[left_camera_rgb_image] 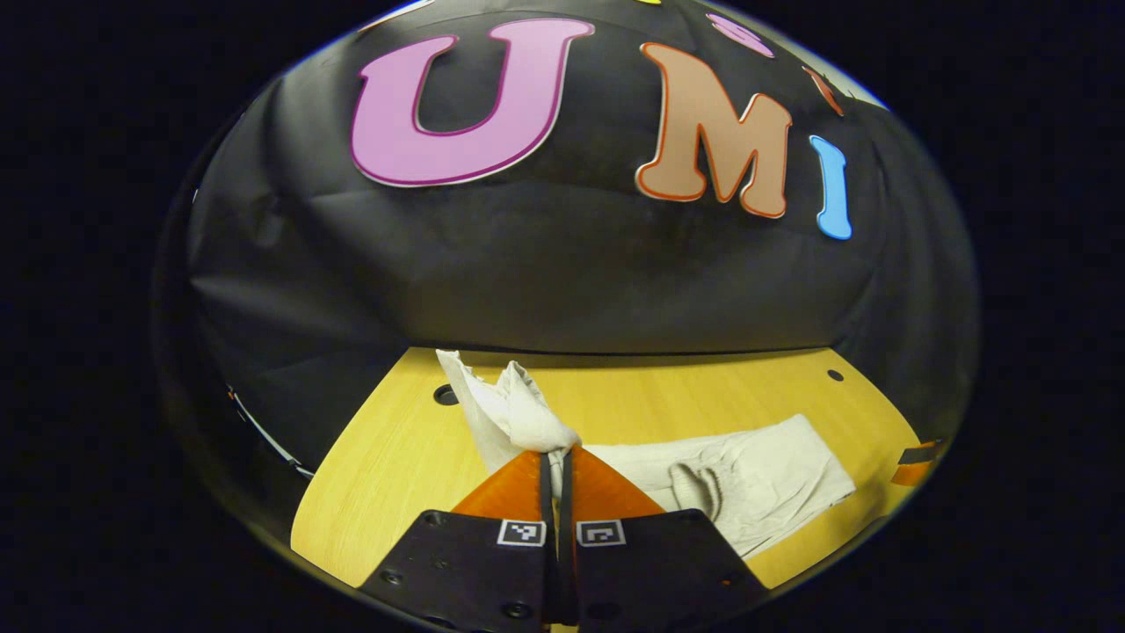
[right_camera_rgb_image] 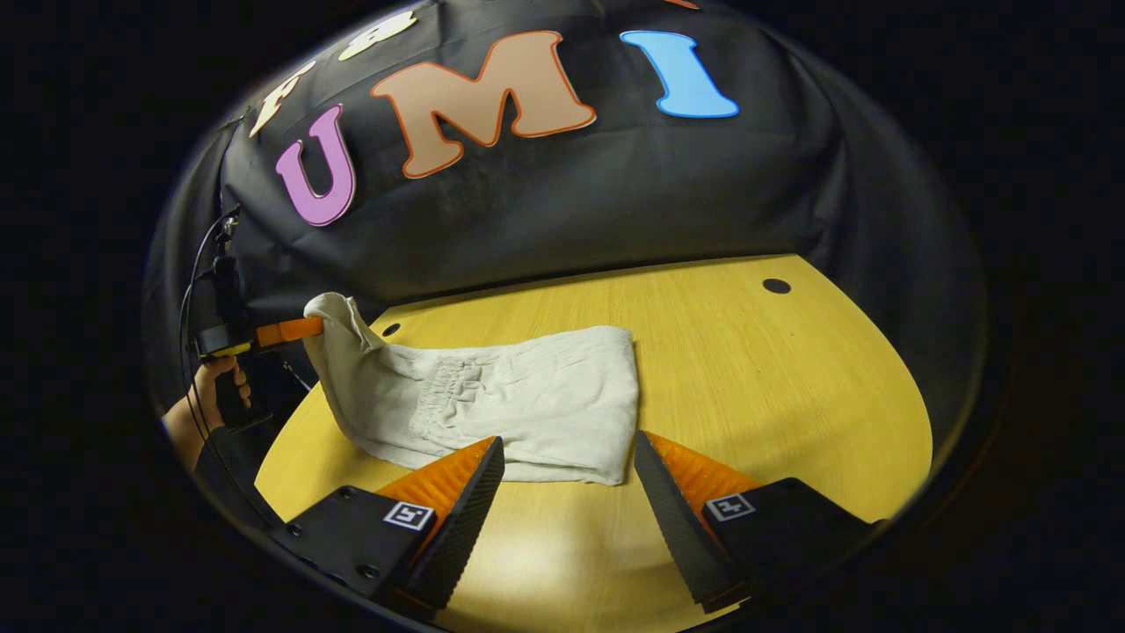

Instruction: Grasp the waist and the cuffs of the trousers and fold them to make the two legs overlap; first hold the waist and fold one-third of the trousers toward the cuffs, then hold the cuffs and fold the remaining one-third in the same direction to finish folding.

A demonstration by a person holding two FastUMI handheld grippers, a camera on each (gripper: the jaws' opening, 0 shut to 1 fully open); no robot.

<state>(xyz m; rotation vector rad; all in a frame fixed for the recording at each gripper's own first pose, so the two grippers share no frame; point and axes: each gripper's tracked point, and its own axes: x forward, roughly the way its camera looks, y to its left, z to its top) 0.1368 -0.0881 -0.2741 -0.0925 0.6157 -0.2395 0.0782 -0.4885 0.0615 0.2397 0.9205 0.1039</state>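
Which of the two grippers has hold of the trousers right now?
The left gripper: its fingers are pinched shut on a raised end of the trousers. The right gripper is open over the table, its fingers apart, clamping nothing.

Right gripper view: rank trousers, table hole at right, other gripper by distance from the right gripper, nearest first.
1. trousers, on the table just ahead of the open right gripper.
2. left gripper, far left, pinching the raised trouser end.
3. table hole, back right.
Two and three are close.
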